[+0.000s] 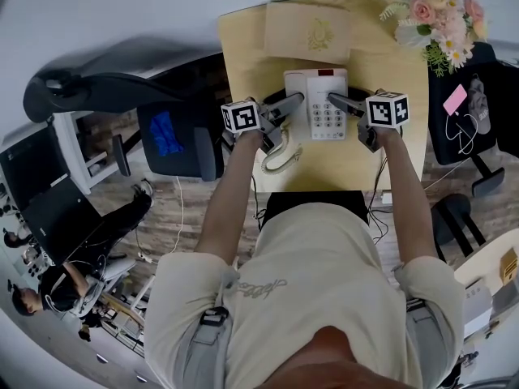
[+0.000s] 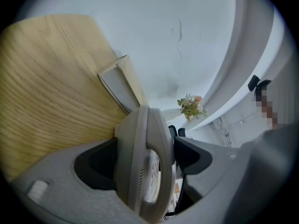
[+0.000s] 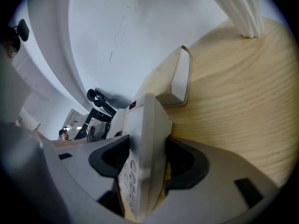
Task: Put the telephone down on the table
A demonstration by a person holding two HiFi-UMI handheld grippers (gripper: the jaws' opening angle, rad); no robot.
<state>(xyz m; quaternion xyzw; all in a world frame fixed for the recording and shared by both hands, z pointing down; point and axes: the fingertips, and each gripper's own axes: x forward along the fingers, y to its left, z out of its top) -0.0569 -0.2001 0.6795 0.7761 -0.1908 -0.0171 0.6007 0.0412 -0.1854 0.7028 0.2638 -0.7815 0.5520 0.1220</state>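
- The left gripper (image 2: 145, 158) is clamped on the left edge of the telephone (image 1: 317, 104), its jaws pinching the side where the handset (image 2: 156, 143) lies in its cradle.
- The right gripper (image 3: 144, 161) grips the opposite edge, beside the keypad, so the set is carried between the two.
- The telephone sits level over the middle of the wooden table (image 1: 403, 140), its coiled cord (image 1: 280, 157) trailing toward the person. Whether its base touches the wood cannot be told.
- Beyond it lie a flat box (image 1: 308, 31) and, at the far right corner, flowers (image 1: 439, 19).
- The step appears to be the set-down itself. The next move likely calls for lowering both sides evenly, then parting the jaws and drawing them outward without dragging the set.
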